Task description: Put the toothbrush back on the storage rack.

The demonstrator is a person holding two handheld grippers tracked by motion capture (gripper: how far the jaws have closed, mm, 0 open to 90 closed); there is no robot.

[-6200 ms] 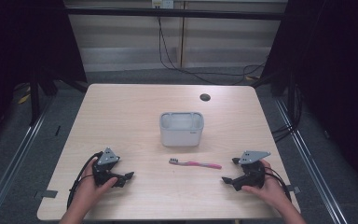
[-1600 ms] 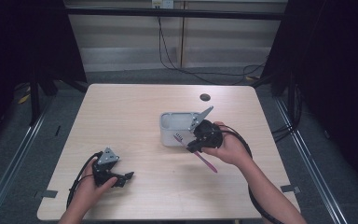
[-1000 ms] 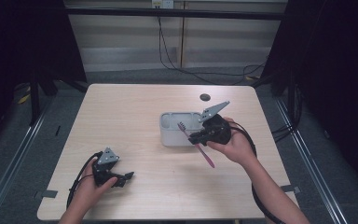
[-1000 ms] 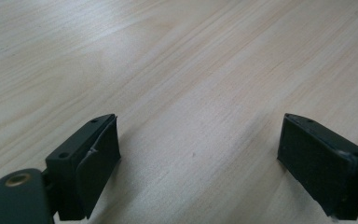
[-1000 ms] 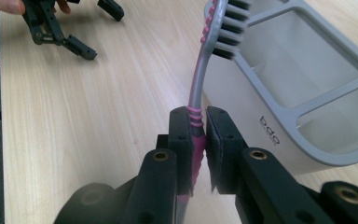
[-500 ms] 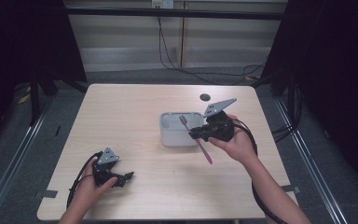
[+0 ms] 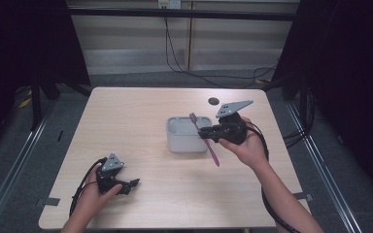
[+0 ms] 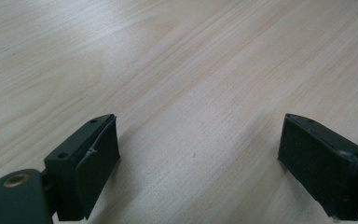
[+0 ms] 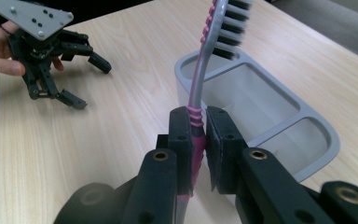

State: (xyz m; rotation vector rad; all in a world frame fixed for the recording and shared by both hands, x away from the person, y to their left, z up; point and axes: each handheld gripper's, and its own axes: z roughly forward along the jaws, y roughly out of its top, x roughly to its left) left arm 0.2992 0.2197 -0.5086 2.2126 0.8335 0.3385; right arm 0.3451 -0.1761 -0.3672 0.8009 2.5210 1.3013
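At lower left of the high view, the left gripper [image 7: 132, 183] rested on the table [image 7: 141, 121], jaws spread wide, holding nothing. Right of frame centre sat the grey holder [image 7: 186, 134]; just right, the right gripper [image 7: 205, 134] clamped the pink toothbrush [image 7: 204, 139] mid-handle, bristles up over the holder.

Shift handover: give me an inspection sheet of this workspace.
Surface: light wooden table, no spills seen.
Job's things: pink toothbrush lifted, bristle end up over the grey holder, which has divided compartments.
Clutter: small dark round object near the far edge.
Grippers: right gripper shut on the toothbrush handle; left gripper open, low over bare table.
Cables: black cable trails from the left gripper; another runs along the right forearm; wall cables behind.
Surroundings: dark curtains on both sides, grey floor.
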